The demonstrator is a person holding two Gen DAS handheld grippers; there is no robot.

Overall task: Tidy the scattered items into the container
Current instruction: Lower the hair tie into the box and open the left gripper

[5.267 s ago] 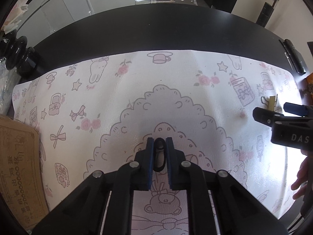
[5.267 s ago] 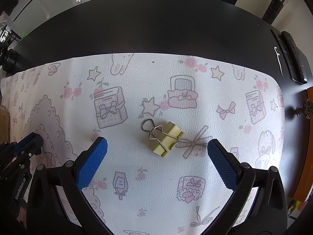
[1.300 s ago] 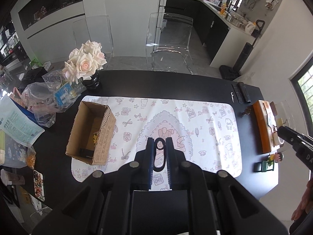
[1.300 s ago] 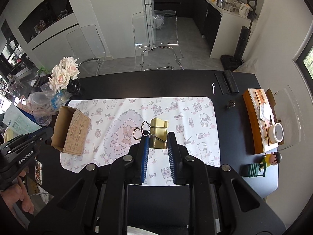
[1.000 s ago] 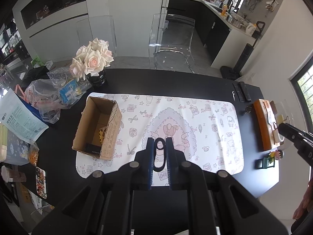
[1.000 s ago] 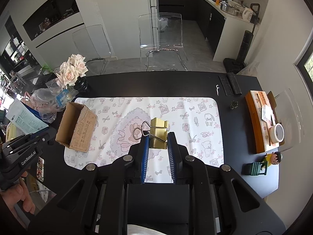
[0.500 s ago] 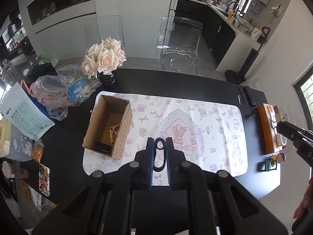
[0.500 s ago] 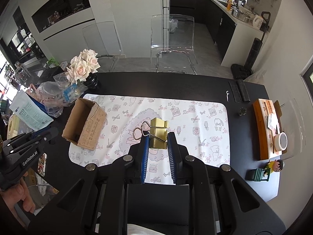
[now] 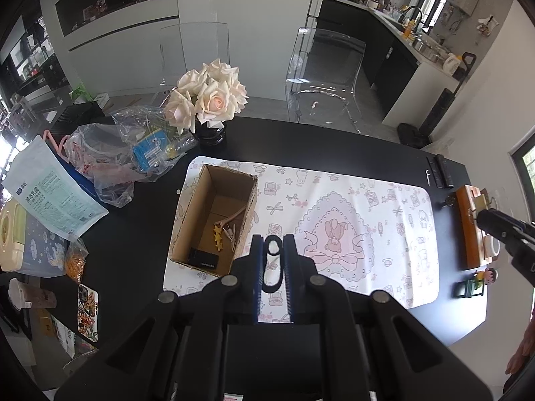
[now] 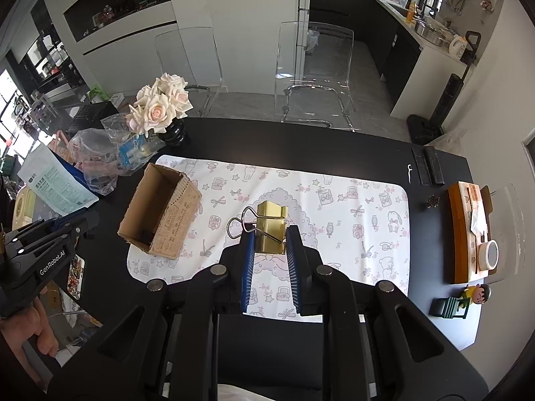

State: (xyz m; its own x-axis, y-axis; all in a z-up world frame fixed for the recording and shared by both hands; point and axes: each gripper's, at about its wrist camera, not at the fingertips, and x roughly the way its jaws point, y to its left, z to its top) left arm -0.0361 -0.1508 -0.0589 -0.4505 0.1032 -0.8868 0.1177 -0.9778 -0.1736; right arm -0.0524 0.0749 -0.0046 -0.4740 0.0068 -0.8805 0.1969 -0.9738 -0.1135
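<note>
One box (image 9: 214, 220) on the mat's (image 9: 384, 234) left end. Left gripper (image 9: 273, 257) nearly closed on one black loop (image 9: 272, 247); right gripper (image 10: 270, 244) clamps one gold clip (image 10: 270, 230) above the mat's middle.

Box (image 9: 187, 220) on mat's (image 9: 384, 267) left end

A black desk (image 9: 301, 147) carries a white mat printed with pink bears and bows (image 9: 351, 220). At ten o'clock from the mat stands a black vase of pale roses (image 9: 209, 95), with crumpled clear plastic bags (image 9: 110, 153) just beside it and a white printed pouch (image 9: 50, 197) further toward nine o'clock. A phone in a patterned case (image 9: 87, 310) lies near seven o'clock. At three o'clock sits an orange wooden tray (image 10: 463, 230), a small seated figurine (image 10: 468, 297) near it. Two clear chairs (image 10: 314, 73) stand at twelve o'clock
</note>
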